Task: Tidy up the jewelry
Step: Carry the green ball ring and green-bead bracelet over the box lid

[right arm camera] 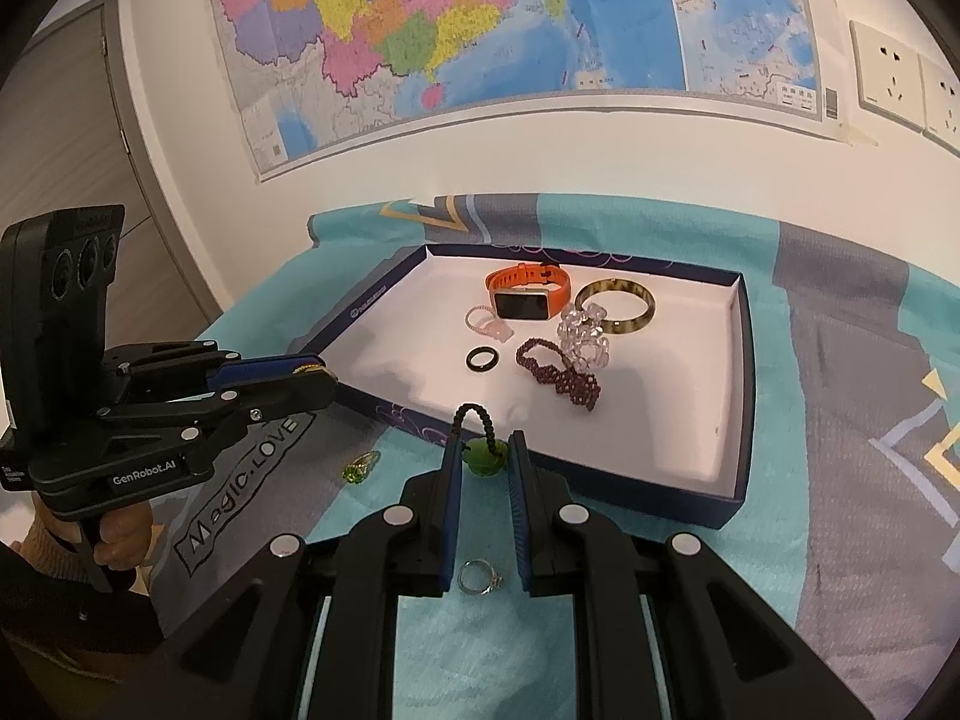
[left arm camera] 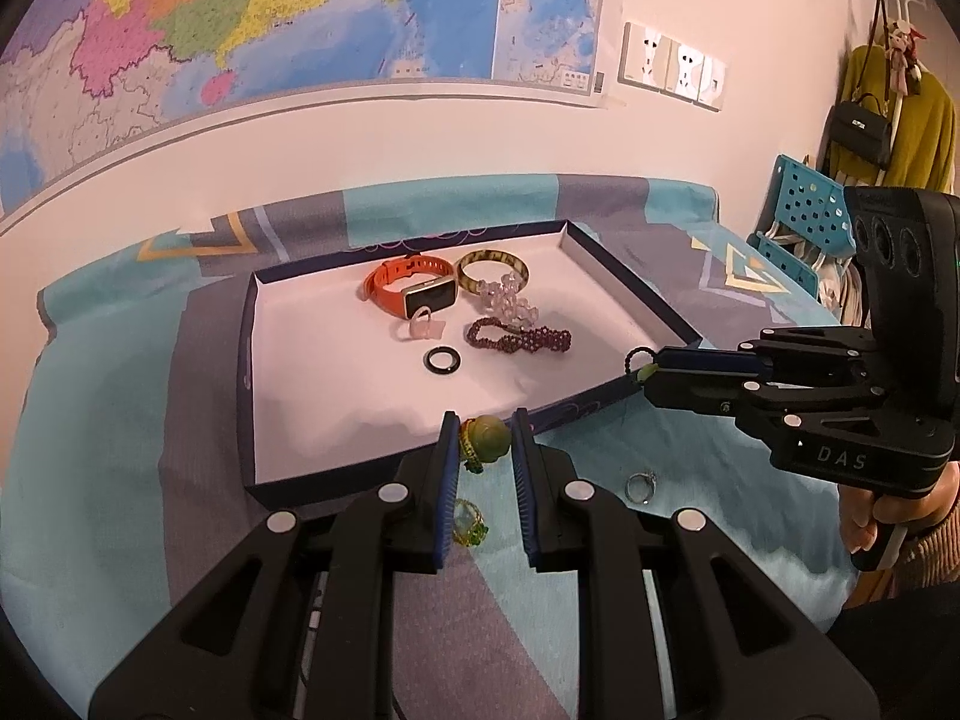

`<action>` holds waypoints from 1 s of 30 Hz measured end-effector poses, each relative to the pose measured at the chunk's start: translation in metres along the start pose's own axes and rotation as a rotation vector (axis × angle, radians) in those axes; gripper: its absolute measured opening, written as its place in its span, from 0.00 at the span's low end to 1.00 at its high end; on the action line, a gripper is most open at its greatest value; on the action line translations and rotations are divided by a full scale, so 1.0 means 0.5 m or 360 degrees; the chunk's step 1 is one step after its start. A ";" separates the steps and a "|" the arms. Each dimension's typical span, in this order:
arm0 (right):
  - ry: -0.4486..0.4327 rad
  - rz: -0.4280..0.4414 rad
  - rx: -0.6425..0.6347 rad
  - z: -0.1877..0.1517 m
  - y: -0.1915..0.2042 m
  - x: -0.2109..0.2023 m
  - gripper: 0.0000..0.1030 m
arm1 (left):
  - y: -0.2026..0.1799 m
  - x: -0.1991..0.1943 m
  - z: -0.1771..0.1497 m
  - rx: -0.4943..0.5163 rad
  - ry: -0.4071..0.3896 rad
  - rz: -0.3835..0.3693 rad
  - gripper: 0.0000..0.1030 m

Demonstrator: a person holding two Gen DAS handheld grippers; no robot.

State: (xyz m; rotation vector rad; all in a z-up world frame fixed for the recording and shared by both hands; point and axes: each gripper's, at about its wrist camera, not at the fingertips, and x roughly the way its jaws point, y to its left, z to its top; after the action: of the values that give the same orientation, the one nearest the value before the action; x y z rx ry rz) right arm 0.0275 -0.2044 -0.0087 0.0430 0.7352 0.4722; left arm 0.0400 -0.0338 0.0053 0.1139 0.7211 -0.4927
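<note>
Cloth-covered bench (right arm camera: 840,360) under a wall map (right arm camera: 480,18).
Tray (right arm camera: 744,372) holds watch (right arm camera: 525,294), bangle (right arm camera: 624,306); both grippers (left arm camera: 483,429) (right arm camera: 485,453) pinch green charms.

Green-stone ring (left arm camera: 468,521) partly behind the left claw's finger (left arm camera: 441,498).

Black hand-held gripper (left arm camera: 485,429) with blue finger pads (left arm camera: 449,468), silver screws, white "DAS" marking.
</note>
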 end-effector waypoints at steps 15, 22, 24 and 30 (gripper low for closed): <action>-0.0023 -0.0022 -0.0013 0.033 -0.011 0.010 0.13 | 0.001 0.017 0.030 0.0012 -0.0016 0.0010 0.17; -0.0034 -0.0028 -0.0023 0.044 -0.015 0.013 0.13 | 0.002 0.023 0.041 0.0019 -0.0024 0.0016 0.17; -0.0039 -0.0032 -0.0028 0.048 -0.015 0.013 0.13 | 0.002 0.026 0.043 0.0018 -0.0023 0.0017 0.17; -0.0043 -0.0042 -0.0036 0.061 -0.018 0.021 0.13 | 0.007 0.031 0.052 0.0011 -0.0032 0.0030 0.17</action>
State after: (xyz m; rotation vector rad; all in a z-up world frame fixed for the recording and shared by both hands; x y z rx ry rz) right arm 0.0578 -0.2039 0.0055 0.0185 0.7032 0.4542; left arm 0.0674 -0.0436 0.0143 0.1219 0.6982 -0.4779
